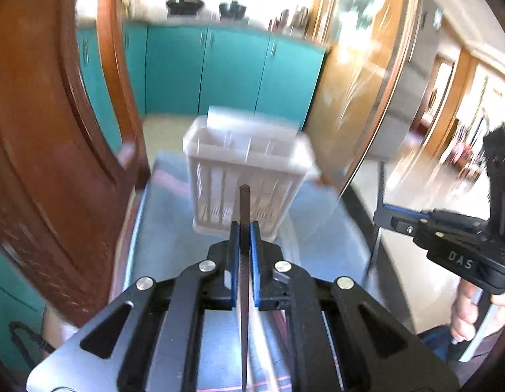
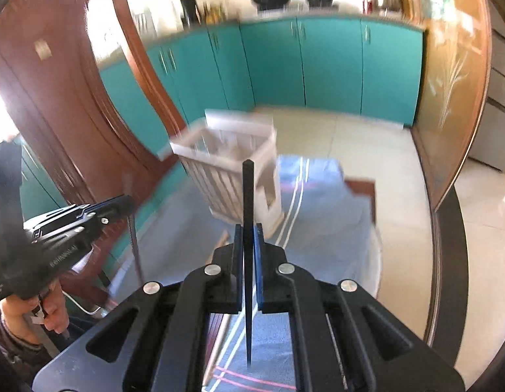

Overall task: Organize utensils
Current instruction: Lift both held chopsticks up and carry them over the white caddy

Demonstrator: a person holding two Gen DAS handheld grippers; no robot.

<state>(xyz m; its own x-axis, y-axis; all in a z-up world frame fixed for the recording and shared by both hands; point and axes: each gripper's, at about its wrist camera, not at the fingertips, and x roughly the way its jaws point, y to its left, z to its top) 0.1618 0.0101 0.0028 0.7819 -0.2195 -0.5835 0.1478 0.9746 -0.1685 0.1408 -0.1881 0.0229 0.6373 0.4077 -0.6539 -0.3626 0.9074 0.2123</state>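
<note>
Right now both grippers are up above the table, each clamped on a thin dark chopstick. The left gripper (image 1: 244, 228) has its blue pads pressed tight against a brownish chopstick (image 1: 244, 209) that stands up between them, its blunt end lined up against the white utensil basket (image 1: 245, 176) ahead. The right gripper (image 2: 249, 232) grips a black chopstick (image 2: 248, 196) the same way, its top end overlapping the basket's near corner.

The left wrist view shows the slatted basket square-on, its inner dividers visible; the right wrist view shows it from a corner, angled and blurred, so I cannot tell what is inside. That basket sits on a blue cloth (image 2: 324, 209) with white stripes covering the table, a detail clearer in the right view, which also shows a pale wooden stick (image 2: 219, 343) lying on the cloth beneath the gripper. Each camera catches the other gripper at its edge, a bare hand beneath it. Teal cabinets (image 2: 334, 62) run behind, with a brown wooden door (image 1: 46, 150) on the left.
</note>
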